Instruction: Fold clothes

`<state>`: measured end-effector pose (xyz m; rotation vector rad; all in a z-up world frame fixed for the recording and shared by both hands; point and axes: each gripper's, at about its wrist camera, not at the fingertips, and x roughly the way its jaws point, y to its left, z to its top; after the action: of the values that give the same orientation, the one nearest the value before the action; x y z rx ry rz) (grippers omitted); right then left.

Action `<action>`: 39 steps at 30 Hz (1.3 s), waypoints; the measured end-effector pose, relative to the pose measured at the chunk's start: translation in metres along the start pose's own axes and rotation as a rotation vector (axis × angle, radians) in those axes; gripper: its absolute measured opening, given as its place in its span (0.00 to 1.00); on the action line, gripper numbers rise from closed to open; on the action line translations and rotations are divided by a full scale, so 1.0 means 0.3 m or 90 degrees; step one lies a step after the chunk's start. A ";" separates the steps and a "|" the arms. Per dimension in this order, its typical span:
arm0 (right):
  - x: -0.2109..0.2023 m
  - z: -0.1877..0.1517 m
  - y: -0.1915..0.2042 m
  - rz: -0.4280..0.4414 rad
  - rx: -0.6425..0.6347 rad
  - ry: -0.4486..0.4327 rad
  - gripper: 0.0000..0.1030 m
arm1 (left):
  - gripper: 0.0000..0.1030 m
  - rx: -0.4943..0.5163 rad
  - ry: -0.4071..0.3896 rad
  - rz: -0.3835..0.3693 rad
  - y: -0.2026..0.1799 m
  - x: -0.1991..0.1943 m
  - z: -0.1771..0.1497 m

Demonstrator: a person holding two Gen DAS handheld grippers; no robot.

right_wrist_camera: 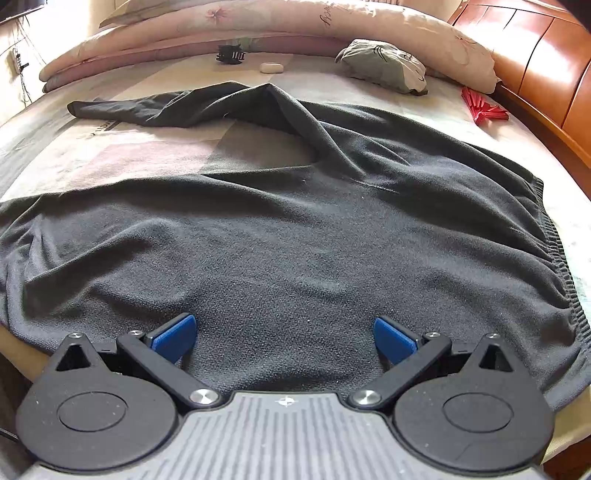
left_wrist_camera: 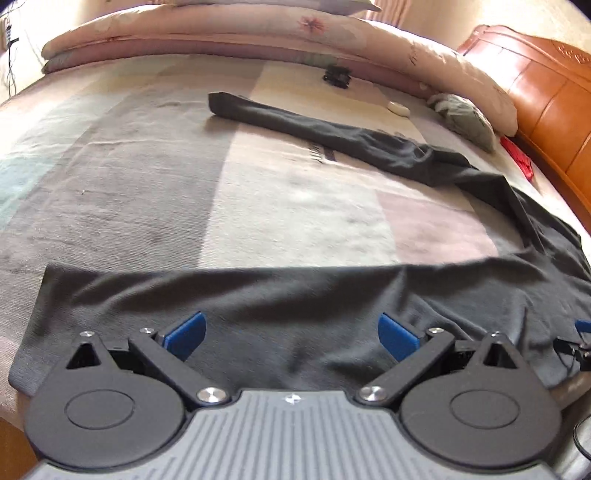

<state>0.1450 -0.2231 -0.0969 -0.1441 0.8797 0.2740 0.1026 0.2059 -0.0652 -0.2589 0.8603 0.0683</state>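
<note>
Garment [right_wrist_camera: 295, 229] spread on bed [right_wrist_camera: 74, 155] along near edge, sleeve [right_wrist_camera: 155, 107] reaching toward far left. Left tongs [left_wrist_camera: 291, 336] and right tongs [right_wrist_camera: 284, 334] over garment at near edge. Folded quilt [right_wrist_camera: 258, 22] along far edge; small bundle [right_wrist_camera: 384, 66] before it; headboard [right_wrist_camera: 535, 66] on right.

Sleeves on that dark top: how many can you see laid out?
1. One sleeve of the dark top stretches away toward the quilt. The other may be folded under the body; I cannot tell.
</note>
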 end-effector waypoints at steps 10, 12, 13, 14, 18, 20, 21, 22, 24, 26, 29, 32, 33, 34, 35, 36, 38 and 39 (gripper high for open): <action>0.000 0.003 0.002 -0.007 0.007 0.007 1.00 | 0.96 -0.060 -0.016 0.117 0.219 0.046 0.076; 0.001 0.002 0.004 -0.009 0.009 0.005 1.00 | 0.96 -0.048 -0.028 0.109 0.213 0.008 0.076; 0.002 0.001 0.004 -0.009 0.010 0.004 1.00 | 0.96 -0.037 -0.030 0.097 0.203 -0.006 0.068; 0.002 0.002 0.005 -0.010 0.011 0.004 1.00 | 0.96 -0.028 -0.027 0.080 0.194 -0.013 0.056; 0.003 0.003 0.007 -0.011 0.012 0.005 1.00 | 0.96 -0.002 0.004 0.042 0.182 0.006 -0.009; 0.003 0.002 0.007 -0.011 0.011 0.004 1.00 | 0.96 0.013 -0.004 0.085 0.194 0.021 -0.015; 0.002 0.001 0.007 -0.011 0.012 0.003 1.00 | 0.96 0.017 -0.008 0.104 0.202 0.026 -0.009; 0.002 -0.001 0.007 -0.011 0.012 0.002 1.00 | 0.96 0.009 -0.007 0.112 0.214 0.032 0.004; 0.000 -0.004 0.007 -0.010 0.011 -0.001 1.00 | 0.96 -0.006 -0.003 0.129 0.239 0.043 0.031; -0.001 -0.008 0.007 -0.010 0.011 -0.004 1.00 | 0.95 -0.010 0.000 0.132 0.230 0.026 0.048; -0.002 -0.009 0.007 -0.011 0.012 -0.007 1.00 | 0.96 0.029 -0.017 0.093 0.169 -0.036 0.022; -0.001 -0.005 0.006 -0.010 0.011 -0.006 1.00 | 0.97 0.078 -0.001 0.055 0.118 -0.050 -0.062; -0.001 -0.006 0.006 -0.010 0.011 -0.006 1.00 | 0.97 0.088 0.017 0.072 0.114 -0.037 -0.094; -0.002 -0.007 0.006 -0.009 0.010 -0.007 1.00 | 0.99 0.094 0.023 0.091 0.117 -0.031 -0.123; -0.003 -0.009 0.006 -0.009 0.008 -0.007 1.00 | 0.98 0.096 0.007 0.093 0.123 -0.044 -0.142; -0.004 -0.010 0.005 -0.007 0.007 -0.007 1.00 | 0.98 0.083 0.012 0.092 0.131 -0.054 -0.146; -0.005 -0.011 0.003 -0.005 0.004 -0.007 1.00 | 0.97 0.072 0.024 0.113 0.127 -0.073 -0.127; -0.004 -0.009 0.003 -0.005 0.004 -0.005 1.00 | 0.97 0.077 0.027 0.125 0.115 -0.083 -0.114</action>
<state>0.1419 -0.2232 -0.0977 -0.1404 0.8718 0.2647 0.0555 0.2319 -0.0746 -0.0627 0.9267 0.1943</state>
